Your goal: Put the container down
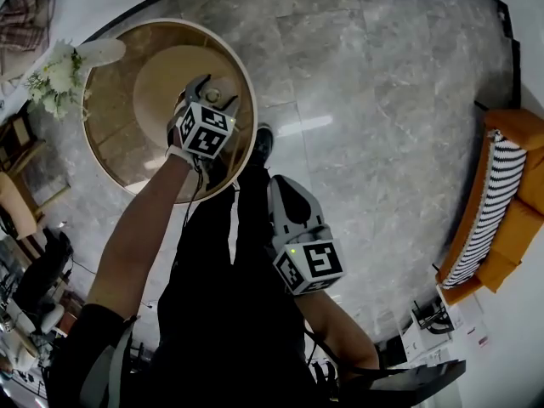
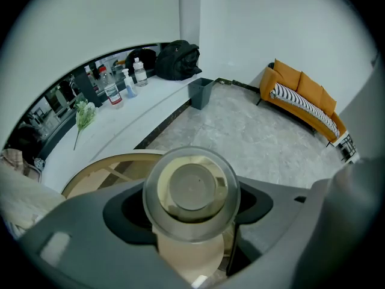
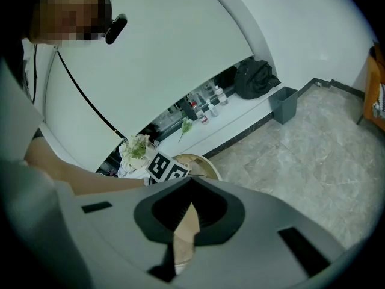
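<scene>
A clear round container [image 2: 191, 192] with a flat lid sits between the jaws of my left gripper [image 2: 192, 221], which is shut on it. In the head view the left gripper [image 1: 212, 92] holds the container [image 1: 218, 87] over the round wooden table [image 1: 102, 155], near its right side. I cannot tell whether the container touches the table top [image 2: 102, 170]. My right gripper [image 1: 280, 189] hangs low beside the person's dark clothing, away from the table. Its jaws [image 3: 189, 188] are shut with nothing in them.
White flowers [image 1: 55, 79] stand at the table's left edge. An orange sofa [image 1: 501, 202] with a striped cushion lines the right wall. A white counter carries bottles [image 2: 111, 89] and a black bag [image 2: 177, 59], with a grey bin [image 2: 200, 93] below. The floor is grey marble [image 1: 357, 83].
</scene>
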`<state>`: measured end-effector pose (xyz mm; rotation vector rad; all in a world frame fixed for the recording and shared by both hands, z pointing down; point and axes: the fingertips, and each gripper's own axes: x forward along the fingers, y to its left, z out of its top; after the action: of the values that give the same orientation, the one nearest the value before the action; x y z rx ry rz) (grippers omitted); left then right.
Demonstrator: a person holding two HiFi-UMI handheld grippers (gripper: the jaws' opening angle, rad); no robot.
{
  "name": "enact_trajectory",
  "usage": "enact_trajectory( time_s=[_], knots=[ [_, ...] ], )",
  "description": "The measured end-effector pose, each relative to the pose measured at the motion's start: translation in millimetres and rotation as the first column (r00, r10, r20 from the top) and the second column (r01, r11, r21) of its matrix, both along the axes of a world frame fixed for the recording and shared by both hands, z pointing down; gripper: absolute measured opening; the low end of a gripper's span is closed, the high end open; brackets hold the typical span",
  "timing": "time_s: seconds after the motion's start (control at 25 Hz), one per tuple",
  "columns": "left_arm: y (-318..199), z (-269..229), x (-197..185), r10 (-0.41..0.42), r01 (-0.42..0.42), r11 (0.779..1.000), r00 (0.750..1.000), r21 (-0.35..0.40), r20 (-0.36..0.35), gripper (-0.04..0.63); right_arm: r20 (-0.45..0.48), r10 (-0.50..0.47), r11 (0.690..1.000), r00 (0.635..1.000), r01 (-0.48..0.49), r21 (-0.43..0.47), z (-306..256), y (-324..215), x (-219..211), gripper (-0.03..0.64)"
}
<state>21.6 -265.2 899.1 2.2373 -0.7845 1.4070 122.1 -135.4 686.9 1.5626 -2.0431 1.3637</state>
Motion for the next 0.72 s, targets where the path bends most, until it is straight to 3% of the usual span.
enact_trajectory(
  time_s=[0.72],
  knots=[
    [-1.5,24.3,1.6,0.02,-0.02,1.0,1.0,0.004,0.008,0.341,0.005,0.01,0.999,1.0,-0.01,-0.031,14.2,5.5,-7.1,0.008]
  ],
)
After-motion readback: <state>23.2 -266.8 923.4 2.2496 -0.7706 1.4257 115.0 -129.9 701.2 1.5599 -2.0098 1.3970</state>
